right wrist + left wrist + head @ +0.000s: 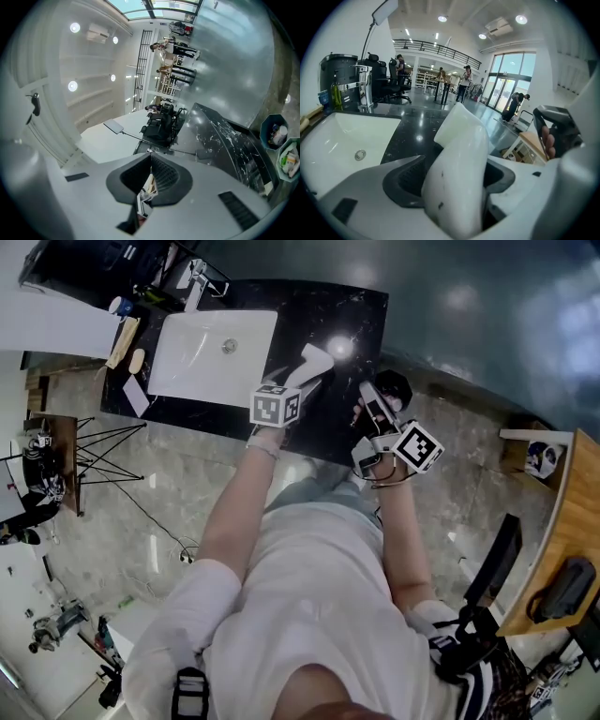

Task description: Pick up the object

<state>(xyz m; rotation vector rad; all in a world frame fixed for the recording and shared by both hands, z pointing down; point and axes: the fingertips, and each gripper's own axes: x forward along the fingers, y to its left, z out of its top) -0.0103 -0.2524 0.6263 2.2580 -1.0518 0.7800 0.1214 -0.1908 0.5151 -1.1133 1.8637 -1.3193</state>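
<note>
Count: 2 grippers, 1 white object, 1 sink (pixel 187 362), 1 black counter (pixel 347 306) | my left gripper (pixel 302 379): jaws clamped on the object (pixel 457 173), which sticks out past them, over the counter, right of the sink | my right gripper (pixel 150 161): jaws closed, tips meeting, nothing held.

The counter (pixel 347 324) fills the upper middle of your head view. The sink (pixel 202 362) is set in its left half, with the tap (pixel 195 282) just above the sink's upper left corner. Right of the sink, over the counter, the object (pixel 316 360) sits between the jaws of your left gripper (pixel 302 381). Your right gripper (pixel 368 395) is just right of it. A desk (pixel 572 512) runs down the right edge.
</note>
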